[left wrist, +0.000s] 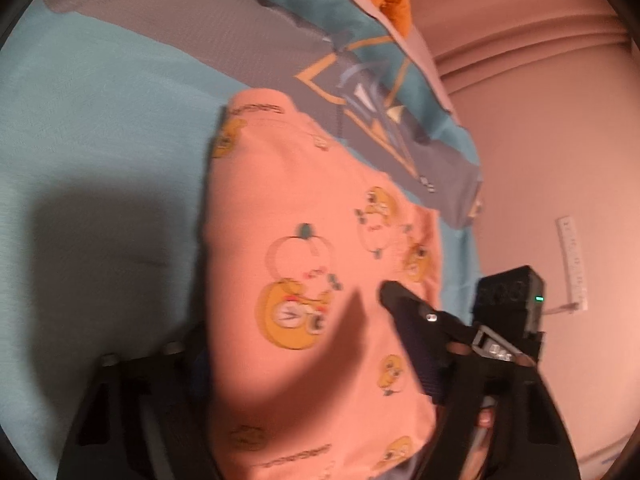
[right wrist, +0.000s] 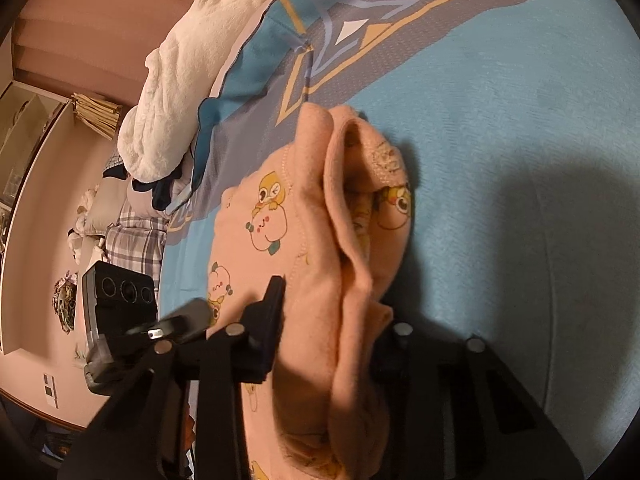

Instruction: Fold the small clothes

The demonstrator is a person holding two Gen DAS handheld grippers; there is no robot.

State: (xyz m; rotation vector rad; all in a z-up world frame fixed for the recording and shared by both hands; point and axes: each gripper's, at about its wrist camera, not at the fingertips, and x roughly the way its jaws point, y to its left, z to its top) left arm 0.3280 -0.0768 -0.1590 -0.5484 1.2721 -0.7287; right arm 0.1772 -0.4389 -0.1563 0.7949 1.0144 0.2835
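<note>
right gripper (right wrist: 324,344): jaws clamped on a bunched fold of the pink garment (right wrist: 320,248), fabric pinched between the two black fingers (right wrist: 268,320) and spilling out both sides. Cloth ahead of it is humped up in a thick ridge, one edge rolled over showing the duck print inside

left gripper (left wrist: 304,344): garment (left wrist: 316,264) fills the gap between its fingers, right finger (left wrist: 408,312) lying on top of the cloth, left finger mostly hidden behind the cloth edge. Can't tell if it is clamped or just resting there; view is blurred

the other gripper's camera block (left wrist: 508,300) shows just off the garment's right edge in the left wrist view, green LED lit

garment lies on a blue bedspread (right wrist: 500,128), its far end touching the grey band with a gold and white geometric print (right wrist: 344,32). Past the bed edge: white plush toy (right wrist: 180,92) with orange parts, plaid fabric (right wrist: 136,244), pink wall (left wrist: 540,128)
</note>
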